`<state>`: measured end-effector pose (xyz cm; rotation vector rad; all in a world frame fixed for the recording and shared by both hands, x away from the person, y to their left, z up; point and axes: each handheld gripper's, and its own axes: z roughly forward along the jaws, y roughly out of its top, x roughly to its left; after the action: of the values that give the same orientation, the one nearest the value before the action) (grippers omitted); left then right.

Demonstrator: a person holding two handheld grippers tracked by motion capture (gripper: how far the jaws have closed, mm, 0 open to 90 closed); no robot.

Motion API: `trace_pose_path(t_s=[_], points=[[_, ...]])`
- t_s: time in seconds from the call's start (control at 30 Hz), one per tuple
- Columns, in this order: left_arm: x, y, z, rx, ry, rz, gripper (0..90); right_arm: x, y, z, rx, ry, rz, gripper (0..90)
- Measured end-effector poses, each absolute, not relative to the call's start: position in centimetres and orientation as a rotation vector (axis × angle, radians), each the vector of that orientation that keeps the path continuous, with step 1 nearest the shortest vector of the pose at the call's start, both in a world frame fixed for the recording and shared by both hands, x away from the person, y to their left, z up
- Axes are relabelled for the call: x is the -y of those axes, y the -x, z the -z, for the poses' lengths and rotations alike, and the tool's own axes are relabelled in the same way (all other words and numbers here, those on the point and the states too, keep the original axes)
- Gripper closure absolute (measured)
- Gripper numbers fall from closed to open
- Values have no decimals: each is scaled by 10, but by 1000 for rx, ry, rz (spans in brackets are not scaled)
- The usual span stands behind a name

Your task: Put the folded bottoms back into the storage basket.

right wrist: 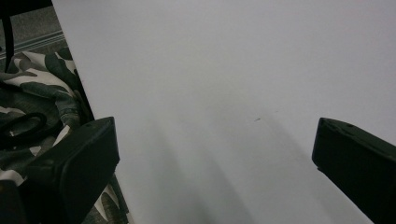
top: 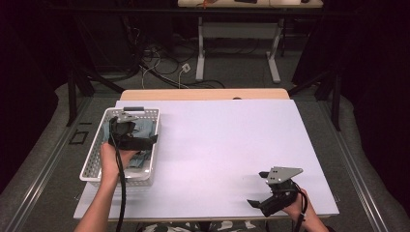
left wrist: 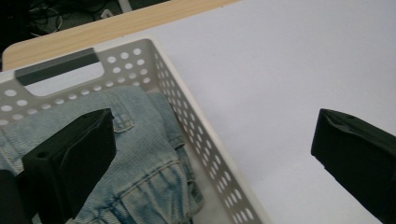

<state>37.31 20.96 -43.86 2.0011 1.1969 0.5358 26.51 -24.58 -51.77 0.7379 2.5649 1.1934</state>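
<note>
Right tool (top: pixel 267 192) jaws apart, near white tabletop (top: pixel 227 145) edge | left tool (top: pixel 126 129) spread over jeans (left wrist: pixel 140 163) in basket (left wrist: pixel 187 107) | dark room

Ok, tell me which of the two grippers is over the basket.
The left gripper: it hangs, jaws open, above the white perforated basket holding the denim garment. The right gripper sits apart, near the table's front right corner.

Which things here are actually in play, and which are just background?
In play:
- left gripper, open over the basket
- white perforated basket
- folded denim garment inside it
- white table top

Probably background:
- right gripper, open, idle near the table's front edge
- cables on the floor
- far desk frame
</note>
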Motion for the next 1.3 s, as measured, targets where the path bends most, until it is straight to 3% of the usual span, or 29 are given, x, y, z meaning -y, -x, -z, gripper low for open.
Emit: trace_pose_path(t_s=[1.3], points=[[-143,-294,454,-926,-2118,-466,0,245,-264,517,-2564,-723,-1197,5]])
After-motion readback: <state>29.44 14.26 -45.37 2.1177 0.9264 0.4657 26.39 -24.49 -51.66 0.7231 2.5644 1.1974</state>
